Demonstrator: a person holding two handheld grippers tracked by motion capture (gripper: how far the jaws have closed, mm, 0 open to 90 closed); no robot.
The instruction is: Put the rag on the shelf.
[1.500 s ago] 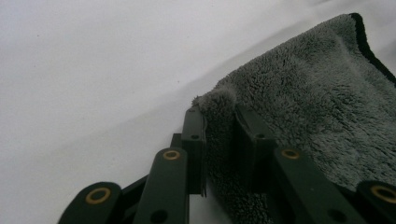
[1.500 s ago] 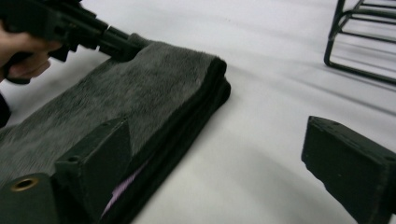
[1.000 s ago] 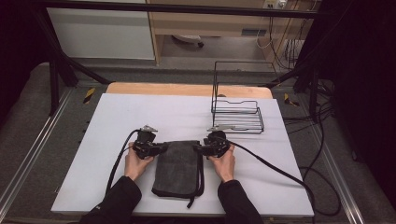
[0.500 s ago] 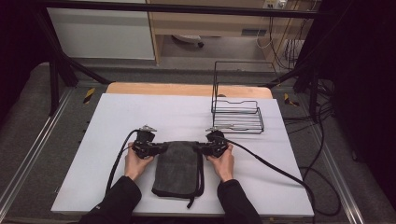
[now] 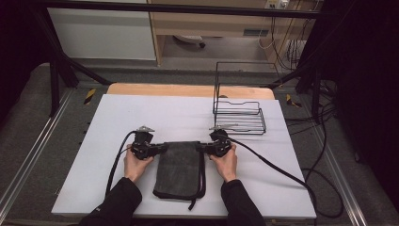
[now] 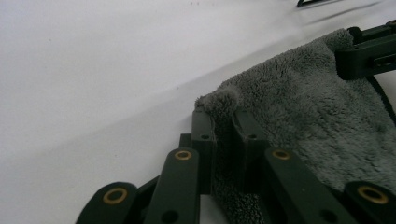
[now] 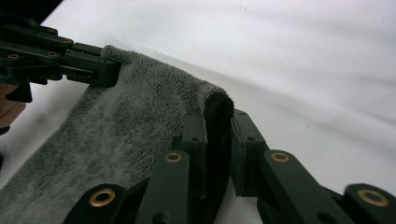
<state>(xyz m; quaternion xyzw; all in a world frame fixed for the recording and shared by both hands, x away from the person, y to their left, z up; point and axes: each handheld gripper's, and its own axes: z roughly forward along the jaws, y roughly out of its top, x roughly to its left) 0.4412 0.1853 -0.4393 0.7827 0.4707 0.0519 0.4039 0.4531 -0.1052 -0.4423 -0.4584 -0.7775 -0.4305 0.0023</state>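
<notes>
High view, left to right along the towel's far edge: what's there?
Left hand → left gripper → dark grey terry towel → right gripper → right hand → black trailing cable.

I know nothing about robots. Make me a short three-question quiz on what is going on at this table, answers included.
1. True or false: both grippers are clamped on the grey towel.
2. Which part of the towel does the left gripper hold: A) a far corner, B) a near corner, C) the middle?
3. What stands on the table beyond the right gripper?

Key:
1. True; each has a pinch of cloth between its jaws.
2. A.
3. A black wire rack.
</notes>
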